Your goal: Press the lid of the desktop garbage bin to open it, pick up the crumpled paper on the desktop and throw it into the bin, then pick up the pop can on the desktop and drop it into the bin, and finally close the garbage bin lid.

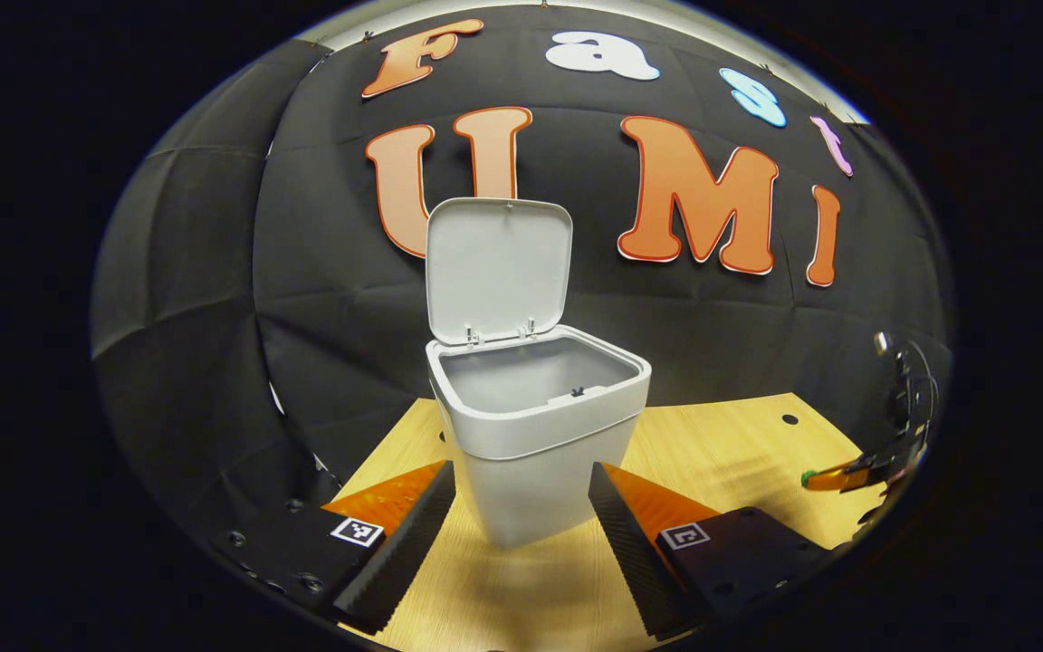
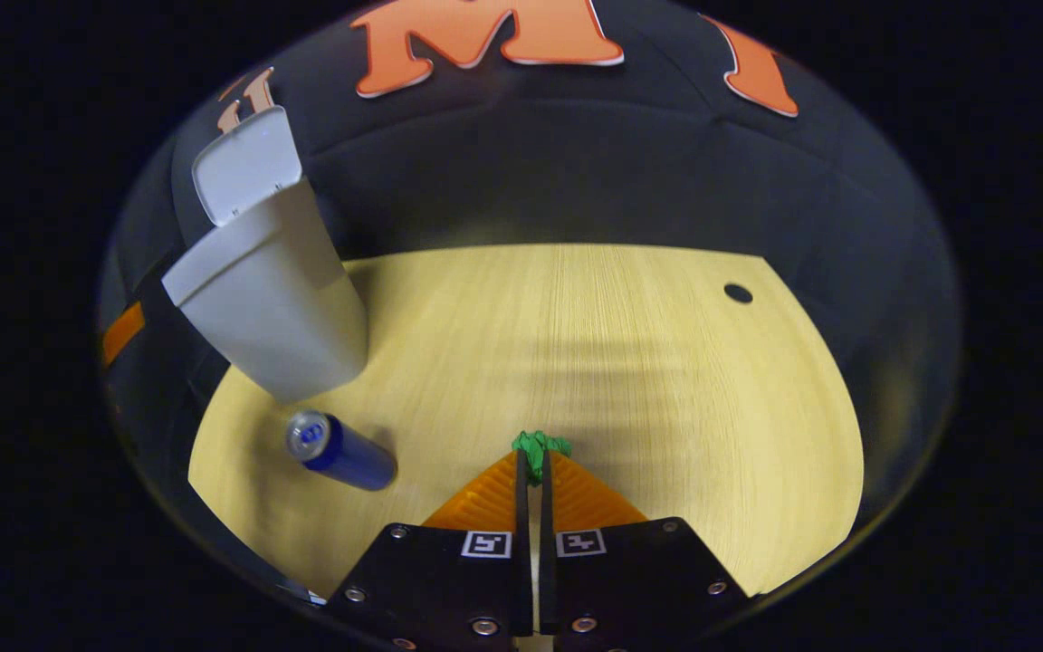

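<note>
Two tools: left tool (image 1: 521,534) spread wide; right tool (image 2: 532,471) clenched on green crumpled paper (image 2: 540,448).
Risk: thin tip-grip may slip before white plastic bin (image 1: 535,435).

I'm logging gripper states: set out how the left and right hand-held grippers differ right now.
The left hand-held gripper stands wide open, holding nothing; the right hand-held gripper is shut on the green crumpled paper. The left faces the garbage bin, its lid up; the right points down over the desktop. Both are above that desktop.
</note>
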`<move>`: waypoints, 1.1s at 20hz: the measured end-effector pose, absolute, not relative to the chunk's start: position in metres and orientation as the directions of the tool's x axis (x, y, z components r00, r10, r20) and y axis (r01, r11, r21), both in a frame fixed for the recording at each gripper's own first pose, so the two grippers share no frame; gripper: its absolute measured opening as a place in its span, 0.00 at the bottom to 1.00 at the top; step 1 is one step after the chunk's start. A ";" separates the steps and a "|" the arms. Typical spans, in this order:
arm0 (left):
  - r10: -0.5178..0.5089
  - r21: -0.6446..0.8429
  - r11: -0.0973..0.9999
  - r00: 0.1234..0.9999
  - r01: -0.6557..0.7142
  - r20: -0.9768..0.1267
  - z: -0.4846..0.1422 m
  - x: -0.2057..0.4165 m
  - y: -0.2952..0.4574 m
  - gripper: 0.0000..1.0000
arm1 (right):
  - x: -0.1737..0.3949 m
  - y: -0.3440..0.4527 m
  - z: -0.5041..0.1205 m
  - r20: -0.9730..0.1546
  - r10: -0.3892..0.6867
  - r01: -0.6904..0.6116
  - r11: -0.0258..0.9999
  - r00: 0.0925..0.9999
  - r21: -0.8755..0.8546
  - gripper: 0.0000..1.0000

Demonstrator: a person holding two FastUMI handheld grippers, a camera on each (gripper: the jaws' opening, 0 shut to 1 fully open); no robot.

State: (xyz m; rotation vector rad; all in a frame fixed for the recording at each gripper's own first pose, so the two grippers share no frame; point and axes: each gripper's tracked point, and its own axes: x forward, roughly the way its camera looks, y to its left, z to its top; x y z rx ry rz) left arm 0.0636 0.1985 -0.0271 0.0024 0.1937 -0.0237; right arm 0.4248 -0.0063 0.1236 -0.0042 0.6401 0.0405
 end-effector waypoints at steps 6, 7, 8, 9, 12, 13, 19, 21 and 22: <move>-0.021 -0.025 1.000 0.985 0.017 -0.171 -0.023 0.043 0.206 0.95 | 0.443 0.028 0.265 -0.385 0.122 -0.152 0.987 0.915 -0.048 0.03; -0.016 -0.031 0.999 0.986 0.011 -0.169 -0.023 0.039 0.209 0.95 | 0.447 0.039 0.289 -0.347 0.143 -0.173 0.983 0.927 -0.059 0.03; -0.010 -0.035 0.999 0.986 0.004 -0.165 -0.022 0.035 0.212 0.95 | 0.449 0.051 0.306 -0.320 0.162 -0.194 0.978 0.933 -0.071 0.03; -0.001 -0.038 0.999 0.987 -0.005 -0.162 -0.021 0.030 0.216 0.95 | 0.451 0.064 0.326 -0.293 0.184 -0.216 0.973 0.938 -0.082 0.02; 0.024 -0.050 0.998 0.987 -0.032 -0.157 -0.023 0.017 0.230 0.94 | 0.463 0.110 0.369 -0.224 0.254 -0.283 0.953 0.941 -0.109 0.03; 0.032 -0.054 0.998 0.987 -0.041 -0.157 -0.023 0.012 0.235 0.94 | 0.468 0.125 0.379 -0.212 0.276 -0.305 0.945 0.937 -0.119 0.03; 0.096 -0.053 0.993 0.983 -0.105 -0.158 -0.028 -0.017 0.273 0.94 | 0.491 0.218 0.394 -0.202 0.400 -0.431 0.891 0.894 -0.141 0.02; 0.110 -0.056 0.991 0.980 -0.121 -0.168 -0.033 -0.026 0.283 0.95 | 0.505 0.246 0.390 -0.214 0.423 -0.455 0.881 0.881 -0.133 0.02; 0.118 -0.058 0.990 0.978 -0.130 -0.171 -0.036 -0.031 0.289 0.95 | 0.513 0.258 0.382 -0.227 0.428 -0.463 0.876 0.875 -0.133 0.03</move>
